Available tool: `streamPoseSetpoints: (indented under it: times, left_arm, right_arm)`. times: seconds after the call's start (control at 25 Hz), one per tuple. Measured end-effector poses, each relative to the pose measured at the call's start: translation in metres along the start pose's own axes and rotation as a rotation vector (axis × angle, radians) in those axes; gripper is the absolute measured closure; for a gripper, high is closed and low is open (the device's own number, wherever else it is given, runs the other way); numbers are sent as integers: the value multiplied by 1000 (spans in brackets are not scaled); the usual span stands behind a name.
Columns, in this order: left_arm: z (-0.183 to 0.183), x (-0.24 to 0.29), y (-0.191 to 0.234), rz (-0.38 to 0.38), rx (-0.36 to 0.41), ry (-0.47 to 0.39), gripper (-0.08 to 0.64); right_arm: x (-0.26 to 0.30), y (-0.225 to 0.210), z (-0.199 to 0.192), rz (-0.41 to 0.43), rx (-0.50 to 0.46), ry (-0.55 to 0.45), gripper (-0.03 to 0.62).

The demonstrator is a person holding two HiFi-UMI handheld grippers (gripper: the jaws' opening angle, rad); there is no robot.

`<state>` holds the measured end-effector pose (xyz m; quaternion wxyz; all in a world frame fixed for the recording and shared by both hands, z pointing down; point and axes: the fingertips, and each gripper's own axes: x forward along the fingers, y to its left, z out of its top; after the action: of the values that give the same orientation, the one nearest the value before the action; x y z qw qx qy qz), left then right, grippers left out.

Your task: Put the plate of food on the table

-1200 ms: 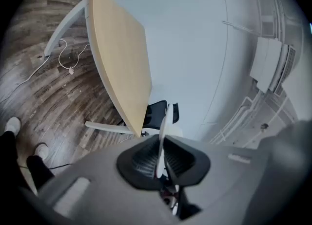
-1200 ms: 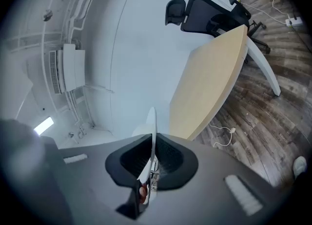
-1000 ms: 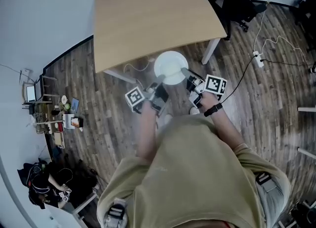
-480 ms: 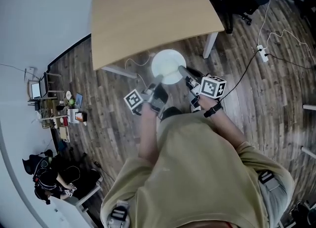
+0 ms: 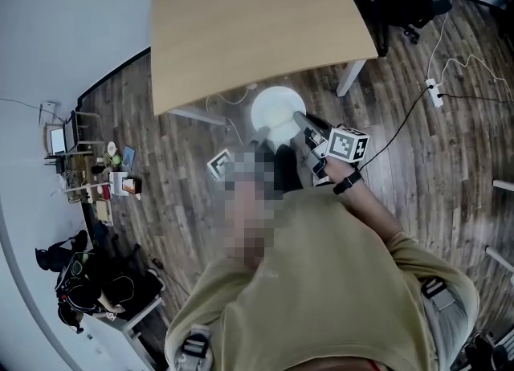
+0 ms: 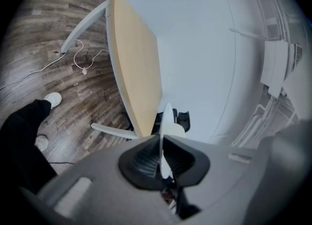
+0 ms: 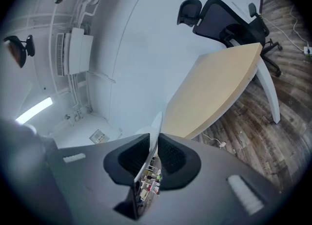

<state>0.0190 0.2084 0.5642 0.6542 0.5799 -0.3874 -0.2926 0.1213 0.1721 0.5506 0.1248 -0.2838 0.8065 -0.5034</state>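
White plate (image 5: 277, 110), centre frame, just off worktop (image 5: 241, 24) edge. Left gripper (image 6: 161, 157) fingers pinch its rim tight. Right gripper (image 7: 152, 157) fingers, just opened slightly, still hold the rim.

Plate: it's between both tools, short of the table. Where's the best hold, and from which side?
The thin rim, at opposite edges, coming in level from your side. The plate is flat and shallow, so only its rim fits between jaws. The left tool is shut on it so; the right tool has jaws that have just been opening with the rim between them: tighten there.
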Motion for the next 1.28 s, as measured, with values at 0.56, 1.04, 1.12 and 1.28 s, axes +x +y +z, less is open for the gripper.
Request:
streamPoseSetpoints:
  times: [0.56, 1.04, 1.12, 1.28]
  left_arm:
    - [140, 103, 2, 27, 89, 103, 549]
    - [244, 140, 15, 14, 152, 166, 546]
    - [254, 150, 18, 27, 161, 187, 546]
    - [256, 168, 30, 64, 159, 208, 546]
  right_arm:
    - [145, -51, 75, -143, -37, 65, 531]
    - [250, -79, 88, -162, -53, 99, 525]
    - [259, -87, 90, -173, -45, 120, 520]
    - [262, -110, 92, -220, -23, 142, 523]
